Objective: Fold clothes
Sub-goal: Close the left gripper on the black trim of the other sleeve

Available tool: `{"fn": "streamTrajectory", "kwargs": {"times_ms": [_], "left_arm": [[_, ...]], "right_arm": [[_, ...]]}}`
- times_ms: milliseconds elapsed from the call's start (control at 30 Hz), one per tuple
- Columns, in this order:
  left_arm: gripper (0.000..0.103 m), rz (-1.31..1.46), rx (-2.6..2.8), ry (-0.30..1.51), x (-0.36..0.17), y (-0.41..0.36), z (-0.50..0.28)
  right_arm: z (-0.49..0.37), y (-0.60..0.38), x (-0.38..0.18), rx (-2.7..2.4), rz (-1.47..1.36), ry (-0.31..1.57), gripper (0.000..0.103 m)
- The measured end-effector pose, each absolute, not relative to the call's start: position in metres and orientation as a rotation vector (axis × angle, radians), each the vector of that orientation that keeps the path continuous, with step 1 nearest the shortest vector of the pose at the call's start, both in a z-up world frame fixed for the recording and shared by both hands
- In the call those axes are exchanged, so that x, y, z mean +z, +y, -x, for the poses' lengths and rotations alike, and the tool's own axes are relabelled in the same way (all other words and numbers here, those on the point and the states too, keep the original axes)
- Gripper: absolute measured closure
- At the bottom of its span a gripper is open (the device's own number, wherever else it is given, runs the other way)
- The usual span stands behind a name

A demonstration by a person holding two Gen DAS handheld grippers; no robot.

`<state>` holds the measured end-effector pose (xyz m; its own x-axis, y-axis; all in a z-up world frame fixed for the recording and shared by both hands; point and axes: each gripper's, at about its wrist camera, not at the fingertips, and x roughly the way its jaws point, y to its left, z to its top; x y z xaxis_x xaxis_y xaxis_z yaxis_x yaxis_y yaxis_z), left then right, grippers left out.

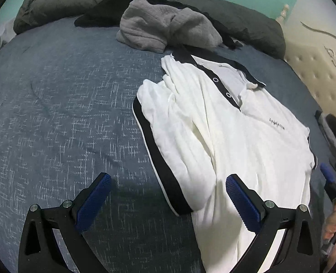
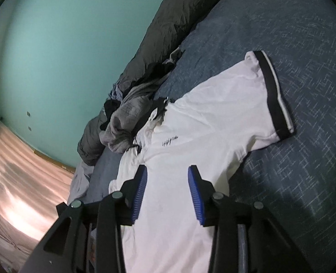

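Lying face-up on the blue patterned bedspread point(image 1: 54, 104), the white short-sleeved polo shirt with black collar and cuff bands point(image 1: 224, 122) sits ahead of both tools. The left hand-held gripper point(image 1: 168, 195) is spread wide, nothing between its pads, its right pad over the shirt's side. The right hand-held gripper point(image 2: 168, 191) stands partly spread above the shirt's body, pinching nothing. Judged step: one sleeve folded inward, the other still extended. Next: grasp that outstretched sleeve and fold inward.

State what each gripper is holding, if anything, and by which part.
Nothing. The left gripper and the right gripper both stand open above the white shirt, pads clear of it.
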<state>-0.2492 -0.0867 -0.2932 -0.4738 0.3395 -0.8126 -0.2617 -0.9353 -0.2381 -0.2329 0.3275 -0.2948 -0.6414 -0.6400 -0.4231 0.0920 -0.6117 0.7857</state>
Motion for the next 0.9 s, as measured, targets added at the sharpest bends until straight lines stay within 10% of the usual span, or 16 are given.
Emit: {"fn": "streamTrajectory", "kwargs": {"times_ms": [900], "left_arm": [[0.092, 1.419, 2.373, -0.128, -0.300, -0.094, 0.293]], "right_arm": [[0.237, 0.345, -0.309, -2.239, -1.045, -1.167, 0.065]]}}
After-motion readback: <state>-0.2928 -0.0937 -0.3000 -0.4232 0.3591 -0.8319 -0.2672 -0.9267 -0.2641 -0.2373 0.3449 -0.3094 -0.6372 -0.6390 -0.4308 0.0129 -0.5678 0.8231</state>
